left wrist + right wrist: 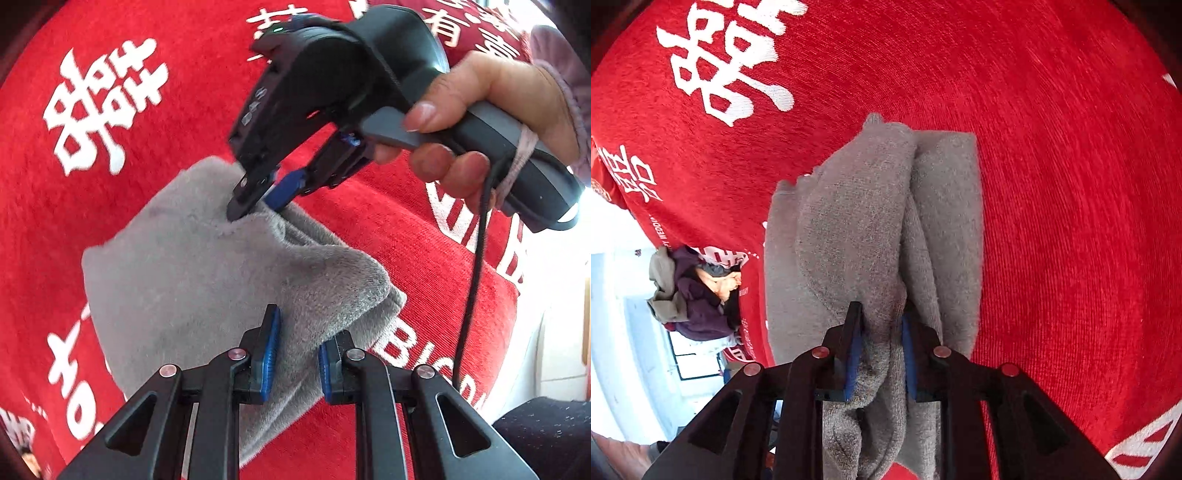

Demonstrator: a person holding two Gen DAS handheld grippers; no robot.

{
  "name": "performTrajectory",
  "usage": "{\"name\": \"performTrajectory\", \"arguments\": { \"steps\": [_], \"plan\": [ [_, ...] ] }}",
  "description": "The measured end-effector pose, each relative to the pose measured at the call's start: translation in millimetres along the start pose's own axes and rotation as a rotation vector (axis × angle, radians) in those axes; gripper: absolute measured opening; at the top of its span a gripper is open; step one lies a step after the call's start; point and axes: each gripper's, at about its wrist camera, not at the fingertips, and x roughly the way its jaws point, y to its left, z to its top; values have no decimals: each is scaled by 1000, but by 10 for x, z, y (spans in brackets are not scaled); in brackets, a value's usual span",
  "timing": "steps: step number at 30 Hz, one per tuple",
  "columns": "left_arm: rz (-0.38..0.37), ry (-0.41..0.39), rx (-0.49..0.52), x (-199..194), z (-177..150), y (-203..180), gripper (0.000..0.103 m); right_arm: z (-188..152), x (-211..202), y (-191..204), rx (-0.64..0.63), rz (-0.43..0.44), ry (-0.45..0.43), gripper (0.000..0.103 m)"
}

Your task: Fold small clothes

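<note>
We see the left gripper (295,354) with jaws narrowly apart, grey cloth (207,273) between them; whether they pinch it is unclear. The right gripper (877,350) has jaws slightly apart around bunched cloth. The cloth lies lengthwise away from it on the red cover (1071,184). Its near end is hidden.

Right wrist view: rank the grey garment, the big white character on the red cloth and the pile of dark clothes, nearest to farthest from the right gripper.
1. Grey garment, between the right gripper's fingers.
2. Pile of dark clothes, left, off the cloth edge.
3. White character, upper left.
</note>
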Motion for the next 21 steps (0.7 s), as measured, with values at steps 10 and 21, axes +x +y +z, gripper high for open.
{"name": "performTrajectory", "arguments": {
  "steps": [10,21],
  "plan": [
    [-15,5,-260,-492,-228,582,77,-499,-413,21,34,50,27,63],
    [-95,26,-859,-6,-635,2145,77,-464,-273,30,3,60,-56,64]
  ]
}}
